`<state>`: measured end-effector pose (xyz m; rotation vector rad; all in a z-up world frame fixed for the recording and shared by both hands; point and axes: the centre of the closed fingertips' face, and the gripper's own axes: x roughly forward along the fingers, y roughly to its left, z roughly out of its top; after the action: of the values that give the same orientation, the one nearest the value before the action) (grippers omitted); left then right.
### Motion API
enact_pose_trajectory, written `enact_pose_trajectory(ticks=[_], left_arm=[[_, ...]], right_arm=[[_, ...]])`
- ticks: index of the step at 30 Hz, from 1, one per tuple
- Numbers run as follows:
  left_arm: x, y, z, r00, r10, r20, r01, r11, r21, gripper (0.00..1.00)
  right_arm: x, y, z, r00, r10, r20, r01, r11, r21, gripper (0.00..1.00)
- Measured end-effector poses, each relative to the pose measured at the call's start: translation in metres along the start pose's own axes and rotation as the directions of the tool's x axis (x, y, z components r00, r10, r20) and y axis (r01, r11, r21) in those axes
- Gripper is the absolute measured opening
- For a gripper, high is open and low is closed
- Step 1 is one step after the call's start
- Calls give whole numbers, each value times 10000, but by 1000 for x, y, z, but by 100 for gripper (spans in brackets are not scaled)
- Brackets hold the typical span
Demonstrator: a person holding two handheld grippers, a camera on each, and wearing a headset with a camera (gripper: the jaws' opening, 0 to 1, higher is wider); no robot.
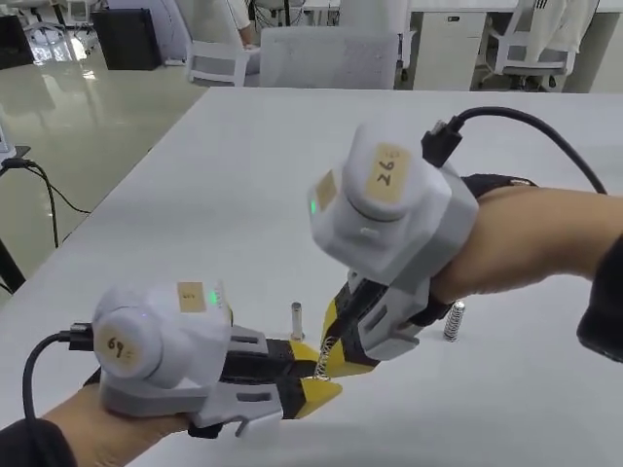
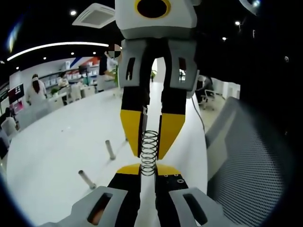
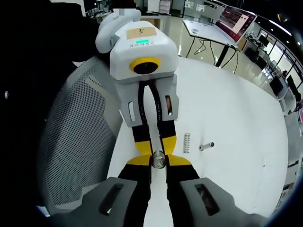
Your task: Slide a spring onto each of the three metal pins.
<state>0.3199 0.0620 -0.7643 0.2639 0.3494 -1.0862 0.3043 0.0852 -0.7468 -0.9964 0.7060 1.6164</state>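
A small steel spring (image 1: pixel 323 360) hangs between the yellow tips of both grippers, which meet nose to nose above the white table (image 1: pixel 243 195). My left gripper (image 1: pixel 313 375) comes in from the lower left, shut on one end of the spring (image 2: pixel 149 153). My right gripper (image 1: pixel 336 345) reaches down from the upper right, shut on the other end (image 3: pixel 158 161). A thin metal pin (image 2: pixel 143 124) lies along the inner side of a right finger. One pin (image 1: pixel 297 319) stands just behind the tips. A second spring (image 1: pixel 453 321) stands to the right.
In the left gripper view, two loose pins (image 2: pixel 110 149) (image 2: pixel 86 179) are on the table. In the right gripper view, a spring (image 3: pixel 186 143) and a pin (image 3: pixel 206 146) are close together. Office chairs (image 1: pixel 331 56) stand at the far edge. A black cable (image 1: pixel 526 131) trails from my right gripper.
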Motion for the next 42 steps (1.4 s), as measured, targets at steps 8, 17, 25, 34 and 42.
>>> enact_pose_trajectory(ticks=[8,17,25,34,42], left_arm=[[-1,-2,5,9998,-48,167,48,10000,42,2],[0,-1,5,9996,-28,279,31,9999,-110,2],[0,3,3,9997,123,200,-120,9998,-127,3],[0,7,-6,9997,246,20,-245,9988,-417,11],[-3,14,-9,9987,500,33,-497,9964,-680,18]], right_arm=[[1,1,1,10000,68,31,-68,10000,30,8],[2,-1,-1,10000,-10,-75,11,10000,21,8],[4,-4,-2,9999,-73,-121,74,10000,33,8],[3,-9,-9,9994,-228,-264,231,9996,138,8],[4,-10,-14,9990,-258,-365,266,9994,211,8]])
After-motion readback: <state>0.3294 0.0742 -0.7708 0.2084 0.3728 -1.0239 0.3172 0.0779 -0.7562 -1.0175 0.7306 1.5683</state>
